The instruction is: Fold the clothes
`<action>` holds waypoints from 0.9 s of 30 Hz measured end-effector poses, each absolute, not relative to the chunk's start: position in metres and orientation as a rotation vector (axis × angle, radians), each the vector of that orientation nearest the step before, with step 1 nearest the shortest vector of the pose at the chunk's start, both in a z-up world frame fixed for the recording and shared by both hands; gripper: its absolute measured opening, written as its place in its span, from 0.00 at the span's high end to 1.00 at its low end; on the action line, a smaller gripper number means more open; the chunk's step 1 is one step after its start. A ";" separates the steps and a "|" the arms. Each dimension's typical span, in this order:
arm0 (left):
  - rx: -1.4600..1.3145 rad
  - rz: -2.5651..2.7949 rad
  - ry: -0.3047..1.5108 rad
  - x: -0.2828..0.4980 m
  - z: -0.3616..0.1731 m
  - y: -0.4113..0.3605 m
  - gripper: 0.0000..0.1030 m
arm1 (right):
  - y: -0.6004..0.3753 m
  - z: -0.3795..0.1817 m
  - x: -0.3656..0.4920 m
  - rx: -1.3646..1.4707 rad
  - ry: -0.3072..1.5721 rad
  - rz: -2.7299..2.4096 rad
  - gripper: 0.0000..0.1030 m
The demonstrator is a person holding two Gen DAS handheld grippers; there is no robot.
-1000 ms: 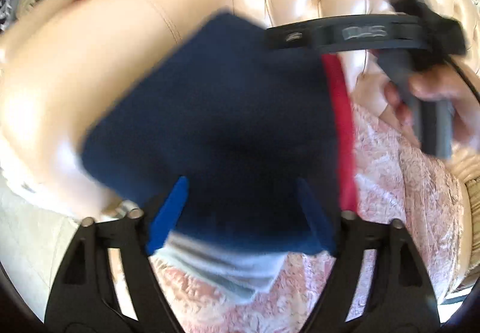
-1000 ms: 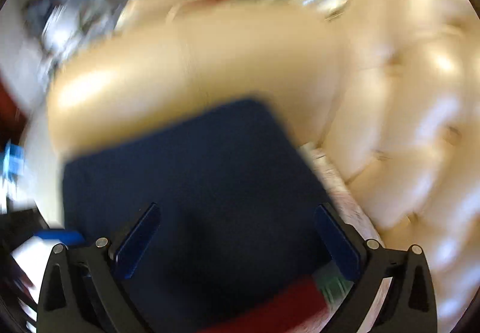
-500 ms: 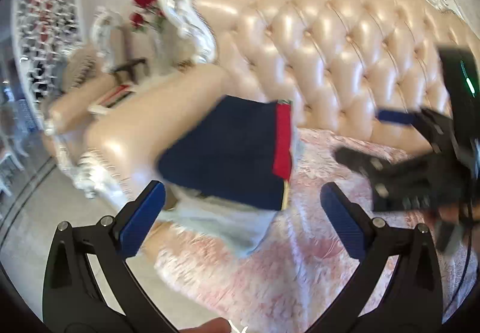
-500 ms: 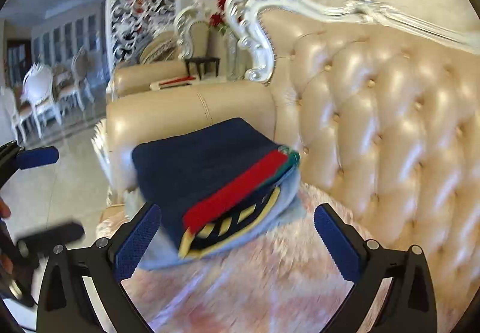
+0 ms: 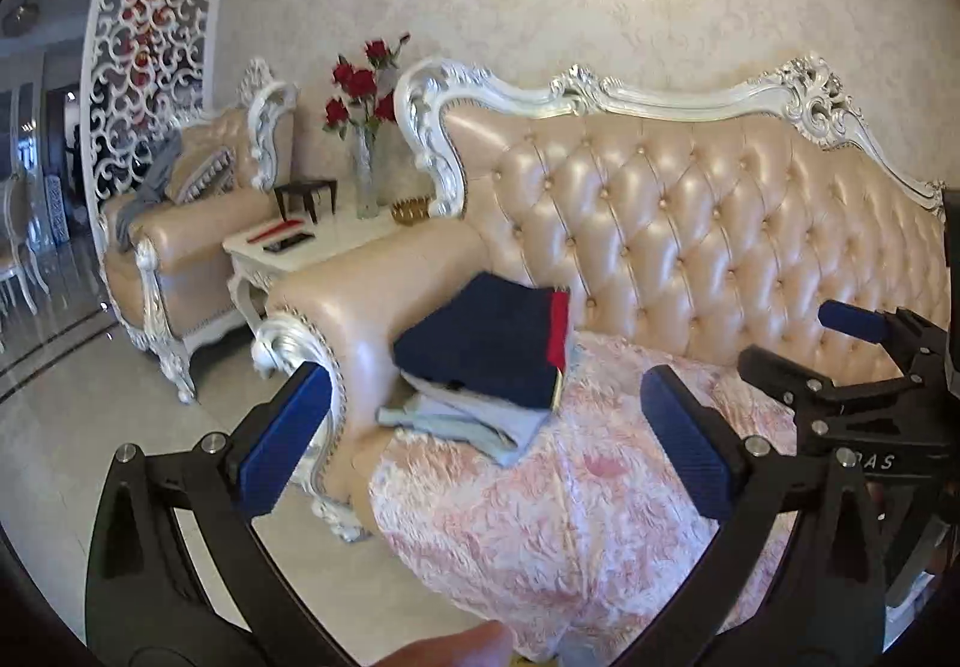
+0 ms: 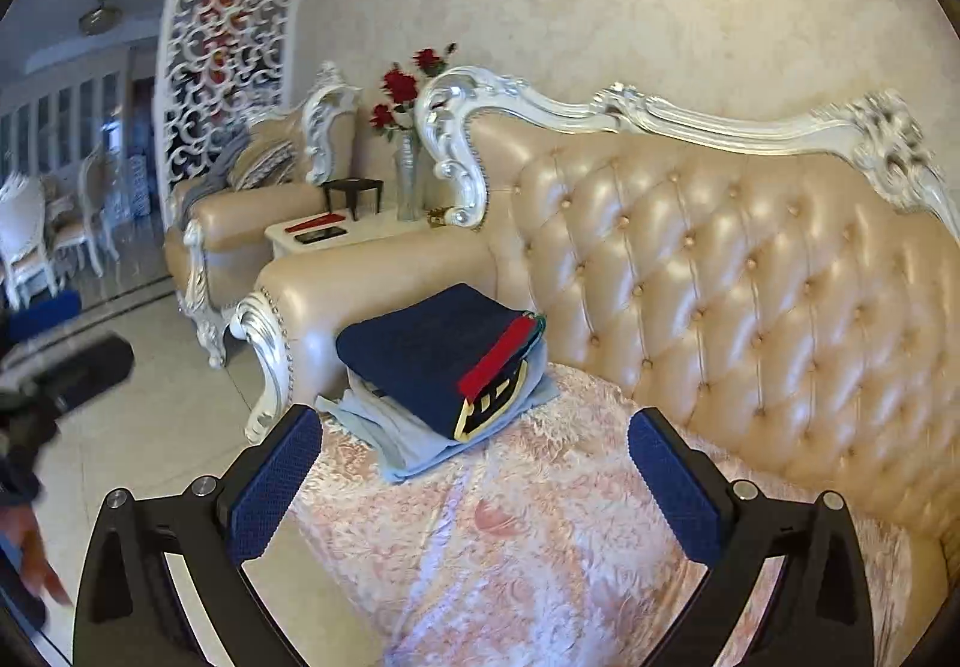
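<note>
You have a folded navy garment (image 6: 432, 361) with a red band lying flat on top of a folded pale blue one (image 6: 414, 436), both stacked at the end of the sofa seat (image 6: 540, 547), right against the armrest (image 6: 372, 277). That pile looks finished; no loose clothes show anywhere else in either view, so I judge the folding done or nearly so, unless more waits out of sight.

Your left gripper (image 5: 486, 445) is spread wide with nothing between its pads, well back from the pile. Your right gripper (image 6: 474, 481) is likewise wide and empty, and it also appears at the edge of the left view.

Beyond the armrest stands a side table (image 5: 312, 253) with a vase of red roses (image 5: 366, 126) and an armchair (image 5: 186, 223). Nothing blocks the way to the stack
</note>
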State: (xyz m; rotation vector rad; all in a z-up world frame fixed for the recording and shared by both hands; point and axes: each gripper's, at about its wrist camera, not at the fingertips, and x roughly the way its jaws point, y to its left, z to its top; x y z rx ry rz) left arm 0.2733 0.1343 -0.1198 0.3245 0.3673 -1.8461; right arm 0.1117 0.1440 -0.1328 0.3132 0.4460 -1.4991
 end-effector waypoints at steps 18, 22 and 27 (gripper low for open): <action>0.401 -1.898 0.459 0.319 -0.148 0.138 0.00 | 0.134 -0.164 0.124 0.370 0.521 -1.360 0.00; 0.412 -1.904 0.450 0.314 -0.146 0.138 0.00 | 0.132 -0.165 0.127 0.357 0.540 -1.346 0.00; 0.404 -1.878 0.468 0.309 -0.145 0.134 0.00 | 0.131 -0.168 0.128 0.359 0.556 -1.322 0.00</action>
